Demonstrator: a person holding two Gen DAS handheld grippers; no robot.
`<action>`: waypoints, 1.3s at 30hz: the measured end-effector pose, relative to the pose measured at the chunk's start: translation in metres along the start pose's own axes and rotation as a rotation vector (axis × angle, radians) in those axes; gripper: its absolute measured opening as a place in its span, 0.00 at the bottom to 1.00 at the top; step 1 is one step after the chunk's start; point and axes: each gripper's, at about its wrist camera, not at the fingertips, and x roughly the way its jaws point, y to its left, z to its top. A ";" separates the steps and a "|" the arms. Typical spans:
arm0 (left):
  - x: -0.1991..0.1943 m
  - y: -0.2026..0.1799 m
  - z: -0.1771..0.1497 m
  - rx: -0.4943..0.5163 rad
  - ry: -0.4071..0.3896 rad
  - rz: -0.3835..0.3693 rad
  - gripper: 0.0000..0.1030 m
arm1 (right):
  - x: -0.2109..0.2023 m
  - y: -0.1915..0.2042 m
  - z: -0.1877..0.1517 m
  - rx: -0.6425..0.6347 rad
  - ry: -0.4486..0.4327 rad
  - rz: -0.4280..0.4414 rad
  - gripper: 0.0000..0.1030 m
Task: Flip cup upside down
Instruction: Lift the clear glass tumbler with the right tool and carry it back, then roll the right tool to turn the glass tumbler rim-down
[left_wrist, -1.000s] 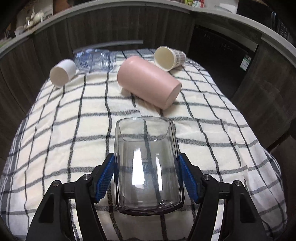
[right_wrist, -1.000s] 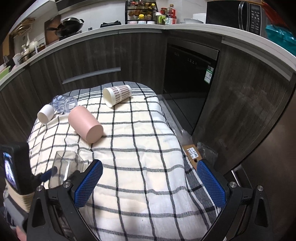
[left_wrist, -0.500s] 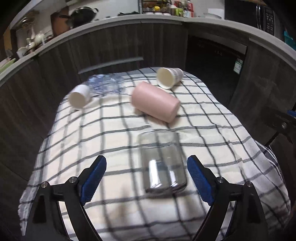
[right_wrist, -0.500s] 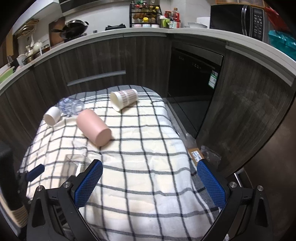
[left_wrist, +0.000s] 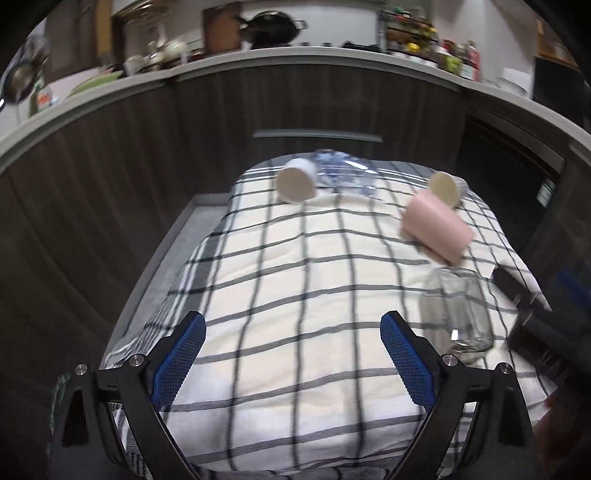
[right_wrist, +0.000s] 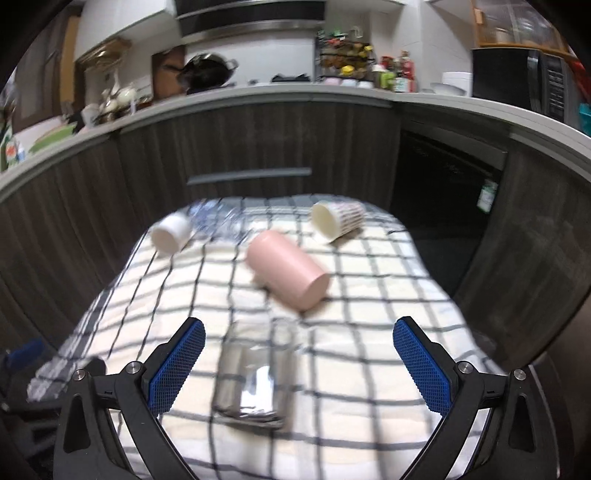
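Note:
A clear glass cup (right_wrist: 255, 373) stands on the checked cloth (right_wrist: 369, 369) with its base up; it also shows in the left wrist view (left_wrist: 456, 314). My right gripper (right_wrist: 299, 365) is open, its blue pads wide on either side of the cup, not touching. My left gripper (left_wrist: 291, 358) is open and empty, to the left of the cup. A pink cup (right_wrist: 286, 273) lies on its side behind the glass.
A white cup (right_wrist: 170, 234), a patterned paper cup (right_wrist: 336, 219) and a clear plastic bottle (right_wrist: 214, 219) lie on their sides at the cloth's far end. Dark cabinet fronts (right_wrist: 258, 147) ring the table. The right gripper's body (left_wrist: 546, 321) shows at the left view's right edge.
My left gripper let go of the glass cup, opened wide and drew back to the left. My right gripper swung left and now frames the cup.

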 end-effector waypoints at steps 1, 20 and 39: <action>0.001 0.006 0.000 -0.015 0.000 0.005 0.94 | 0.006 0.009 -0.006 -0.013 0.014 0.003 0.99; 0.026 0.008 -0.006 -0.020 0.033 -0.004 0.94 | 0.065 0.042 -0.058 -0.074 0.132 -0.079 0.67; -0.003 0.008 0.020 -0.159 0.012 -0.095 0.94 | 0.058 0.016 0.019 -0.153 0.659 0.171 0.66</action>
